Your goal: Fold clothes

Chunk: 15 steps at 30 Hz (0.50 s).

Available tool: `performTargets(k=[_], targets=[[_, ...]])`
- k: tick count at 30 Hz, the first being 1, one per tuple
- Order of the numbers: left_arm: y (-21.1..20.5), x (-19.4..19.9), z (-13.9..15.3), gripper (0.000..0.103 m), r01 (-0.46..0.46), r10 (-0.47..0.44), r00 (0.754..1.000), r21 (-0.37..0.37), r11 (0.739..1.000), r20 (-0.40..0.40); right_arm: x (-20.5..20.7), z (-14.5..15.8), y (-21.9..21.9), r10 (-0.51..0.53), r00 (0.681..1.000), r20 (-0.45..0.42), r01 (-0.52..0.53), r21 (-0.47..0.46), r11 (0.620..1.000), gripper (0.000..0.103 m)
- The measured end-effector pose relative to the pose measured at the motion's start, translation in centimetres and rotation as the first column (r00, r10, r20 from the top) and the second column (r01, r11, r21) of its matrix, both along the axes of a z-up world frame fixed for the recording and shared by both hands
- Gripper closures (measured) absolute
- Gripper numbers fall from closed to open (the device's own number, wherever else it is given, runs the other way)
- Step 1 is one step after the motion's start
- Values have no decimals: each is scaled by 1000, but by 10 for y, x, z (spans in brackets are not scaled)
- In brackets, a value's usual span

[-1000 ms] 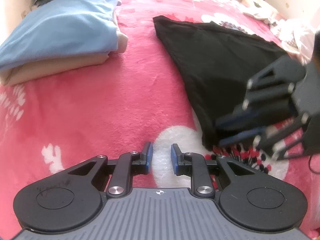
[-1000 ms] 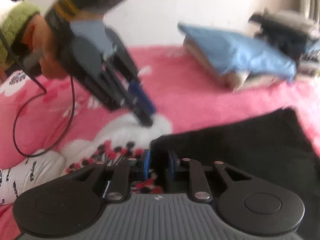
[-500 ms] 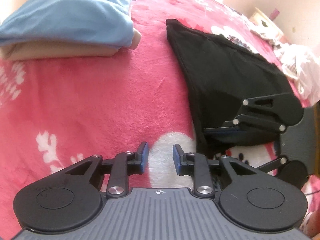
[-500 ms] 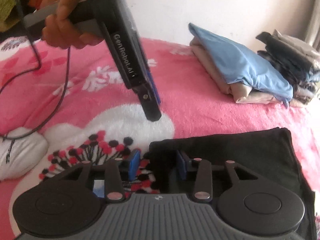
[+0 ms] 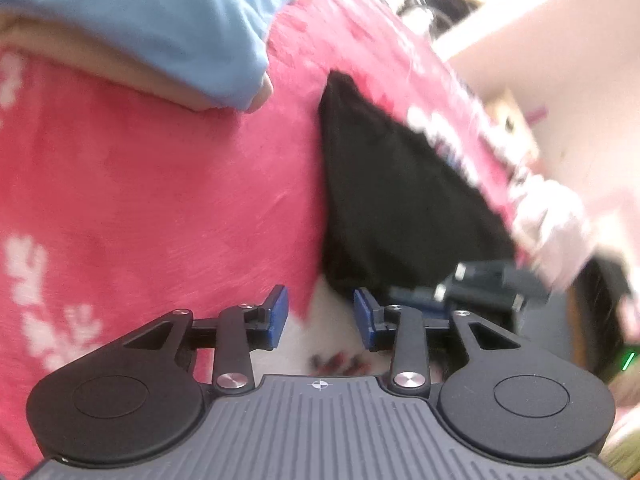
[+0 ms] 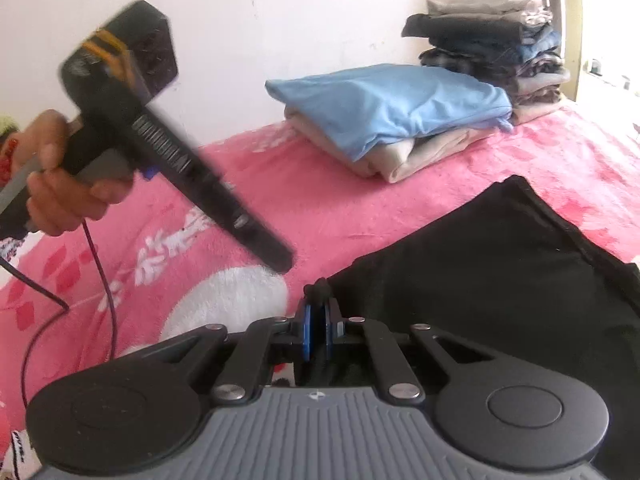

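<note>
Two tongs: right tongs [image 6: 316,330] pinching black garment [image 6: 500,280] corner (for folding), left tongs [image 5: 316,314] spread, empty.

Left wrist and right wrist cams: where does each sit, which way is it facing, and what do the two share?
Left wrist view: sits on the left hand-held gripper, low over the pink floral fleece blanket, facing the flat black garment; its own open blue-padded fingers show.
Right wrist view: sits on the right hand-held gripper, shut on the black garment's corner, facing the white wall; the person's left hand shows.
Shared: black garment, blanket, folded light-blue garment, each other's gripper.
</note>
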<state>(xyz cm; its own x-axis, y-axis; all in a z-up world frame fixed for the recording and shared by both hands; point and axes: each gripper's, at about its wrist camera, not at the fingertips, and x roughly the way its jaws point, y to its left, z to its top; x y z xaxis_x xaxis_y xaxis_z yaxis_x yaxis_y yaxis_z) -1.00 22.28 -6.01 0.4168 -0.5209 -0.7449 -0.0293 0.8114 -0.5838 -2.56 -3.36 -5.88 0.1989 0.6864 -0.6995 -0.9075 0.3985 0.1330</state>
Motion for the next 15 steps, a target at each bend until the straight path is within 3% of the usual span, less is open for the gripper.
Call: performTargets(k=[10,15], targets=[[-11,43,-20,63,-80,62,994,-206,975,-91,-6,14,-10,-5,1000,14,4,41,999,96],[-20,63,-28,63,-66,46,993,-191,979,-107,-13,20,-11,20,999,36,-22,56,998,96]])
